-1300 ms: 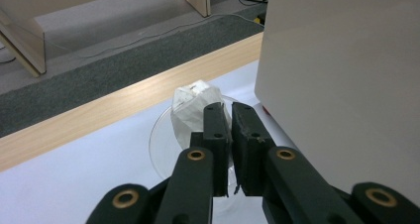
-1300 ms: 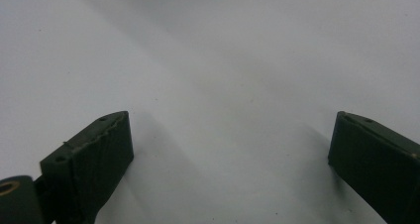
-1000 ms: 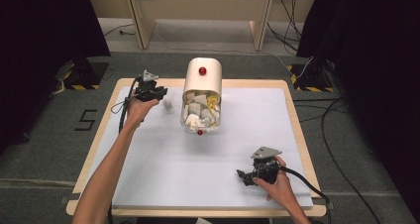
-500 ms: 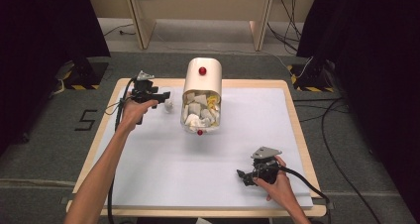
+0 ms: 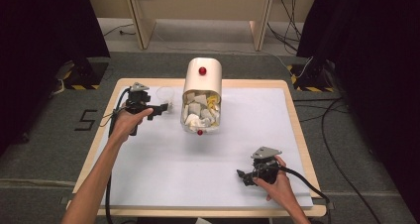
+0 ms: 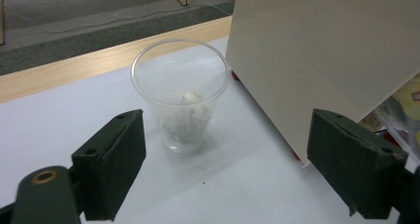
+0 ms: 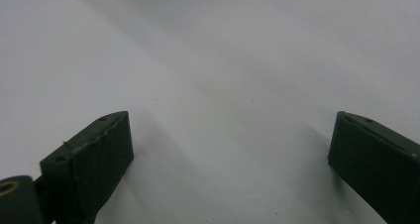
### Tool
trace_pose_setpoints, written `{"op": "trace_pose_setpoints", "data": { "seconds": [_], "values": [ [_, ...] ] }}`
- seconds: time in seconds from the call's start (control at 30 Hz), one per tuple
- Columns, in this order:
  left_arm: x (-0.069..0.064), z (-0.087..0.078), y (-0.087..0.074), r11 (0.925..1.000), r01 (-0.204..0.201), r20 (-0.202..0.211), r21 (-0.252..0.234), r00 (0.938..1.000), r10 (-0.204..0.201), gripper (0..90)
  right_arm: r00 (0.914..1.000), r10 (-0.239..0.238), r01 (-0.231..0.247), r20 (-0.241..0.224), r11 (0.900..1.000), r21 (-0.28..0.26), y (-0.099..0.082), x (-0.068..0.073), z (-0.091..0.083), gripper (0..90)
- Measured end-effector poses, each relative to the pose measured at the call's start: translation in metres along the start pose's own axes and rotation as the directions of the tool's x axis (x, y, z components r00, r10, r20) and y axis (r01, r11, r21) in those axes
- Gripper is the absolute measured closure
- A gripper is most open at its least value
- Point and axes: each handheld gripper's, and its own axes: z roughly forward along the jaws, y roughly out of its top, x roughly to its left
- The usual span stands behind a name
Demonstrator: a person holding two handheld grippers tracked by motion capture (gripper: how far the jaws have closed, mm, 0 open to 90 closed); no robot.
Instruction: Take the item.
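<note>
A clear plastic cup (image 5: 165, 94) (image 6: 181, 99) with a small crumpled white scrap in it stands upright on the white mat, just left of a white bin (image 5: 202, 92) (image 6: 322, 55). The bin lies tipped with its mouth toward me, stuffed with crumpled paper. My left gripper (image 5: 165, 108) (image 6: 233, 169) is open close in front of the cup. Its jaws have just been opening, the pads touch nothing, and the cup stands beyond their tips. My right gripper (image 5: 243, 177) (image 7: 228, 159) rests open and empty low over the mat at the near right.
The white mat (image 5: 208, 174) covers a wooden table (image 5: 297, 211) whose rim shows all round. Cables trail from both grippers off the near edge. Red round marks sit on the bin's top and near its mouth. Dark floor and furniture legs lie beyond.
The left gripper's jaws went from nearly shut at the cup to wide apart, and the hand drew back toward me. The cup stays standing by the bin. The right hand kept still.
</note>
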Motion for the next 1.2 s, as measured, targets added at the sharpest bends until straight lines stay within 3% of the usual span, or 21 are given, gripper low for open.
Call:
{"op": "trace_pose_setpoints", "data": {
  "seconds": [0.63, 1.0, 1.2],
  "values": [
    [-0.007, -0.034, -0.045, 0.9984, 0.021, 0.025, -0.053, 0.9995, -0.019, 14.8, 1.0, 0.0, 0.0, 0.0, 1.0, 0.001, 0.0, 0.0, 0.0, 3.9],
    [-0.012, -0.041, -0.065, 0.9977, 0.018, 0.029, -0.066, 0.9994, -0.016, 14.8, 1.0, 0.002, -0.002, 0.0, 1.0, -0.001, 0.0, 0.0, 0.0, 4.0],
    [-0.018, -0.043, -0.075, 0.9984, -0.004, 0.023, -0.056, 0.9997, 0.005, 14.8, 1.0, 0.002, -0.002, 0.0, 1.0, -0.001, 0.0, 0.0, 0.0, 3.9]
  ]
}}
